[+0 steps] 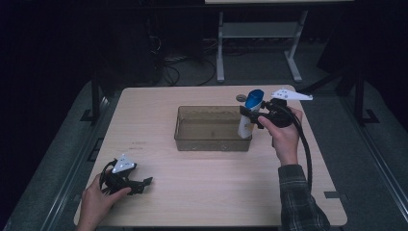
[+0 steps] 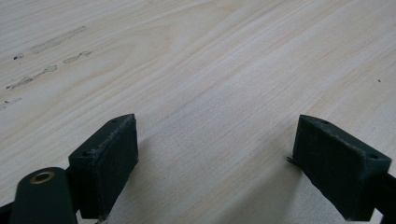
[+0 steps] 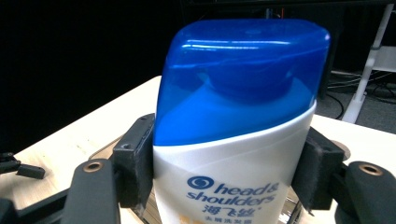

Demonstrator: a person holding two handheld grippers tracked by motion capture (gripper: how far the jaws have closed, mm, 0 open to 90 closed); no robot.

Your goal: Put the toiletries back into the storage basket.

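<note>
Shampoo bottle (image 3: pixel 233 140), white with a blue cap, stood nearly upright with its long axis vertical, cap uppermost and leaning slightly toward one o'clock. It was clamped between the pads of the right gripper (image 1: pixel 251 115), which pressed on its two narrow sides just below the cap. In the high view the bottle (image 1: pixel 250 114) hung at the three o'clock end of the clear rectangular bin (image 1: pixel 192 140), its lower part already inside the bin's right wall. The bin's open middle therefore lay toward nine o'clock from the bottle, and lowering looked like the move that remained. The right hand (image 1: pixel 284 130) approached from four o'clock and was by far the nearer one.

The left gripper (image 1: pixel 144 183) rested on the table (image 1: pixel 216 192) at about seven o'clock from the bin, well apart from it, its jaws spread with bare wood between them.

Legible print on the bottle read "head & shoulders" in blue beside a round blue logo, with a line of Chinese characters beneath; the smaller line under that was too fine to read.
</note>
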